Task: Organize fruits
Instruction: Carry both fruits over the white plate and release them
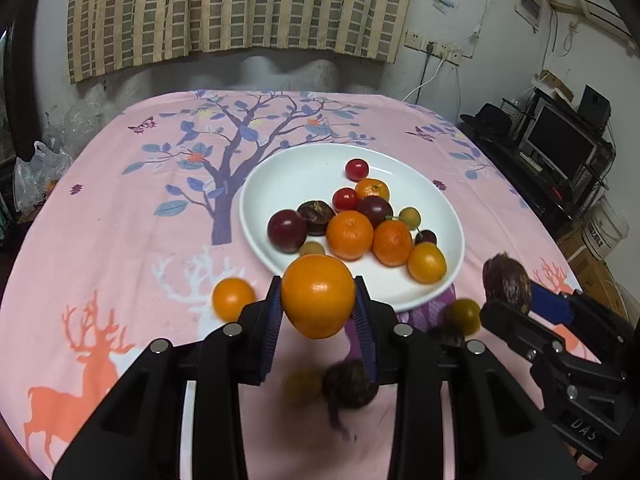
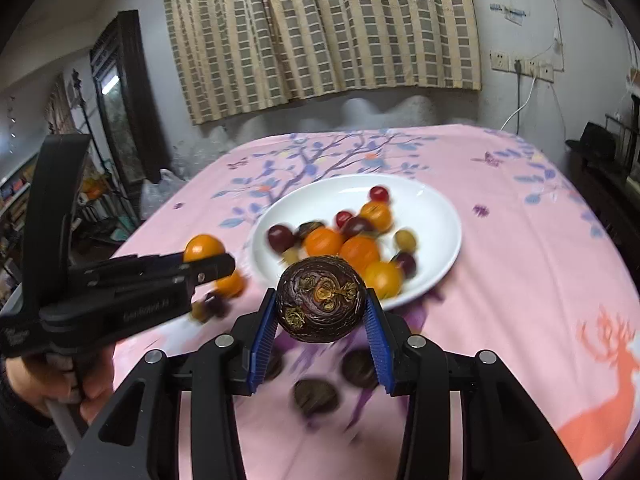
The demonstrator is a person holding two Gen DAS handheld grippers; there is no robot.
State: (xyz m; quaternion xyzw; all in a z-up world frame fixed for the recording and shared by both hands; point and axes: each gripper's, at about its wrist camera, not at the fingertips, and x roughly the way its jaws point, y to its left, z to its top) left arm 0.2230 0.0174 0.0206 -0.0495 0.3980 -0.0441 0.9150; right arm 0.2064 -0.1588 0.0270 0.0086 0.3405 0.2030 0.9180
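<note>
My left gripper (image 1: 318,300) is shut on an orange (image 1: 318,296) and holds it above the cloth, just short of the near rim of the white plate (image 1: 288,172). The plate holds several oranges, dark plums and red cherry tomatoes. My right gripper (image 2: 322,312) is shut on a dark wrinkled passion fruit (image 2: 321,298), also held near the plate (image 2: 436,216). In the left wrist view the right gripper and its passion fruit (image 1: 506,282) show at the right. In the right wrist view the left gripper (image 2: 208,264) shows at the left with its orange (image 2: 204,247).
Loose fruit lies on the pink tablecloth (image 1: 120,220): a small orange (image 1: 233,298), a greenish fruit (image 1: 463,315), and dark passion fruits (image 1: 350,384) under the grippers, also blurred in the right wrist view (image 2: 316,397). A TV stand (image 1: 560,148) stands right of the table.
</note>
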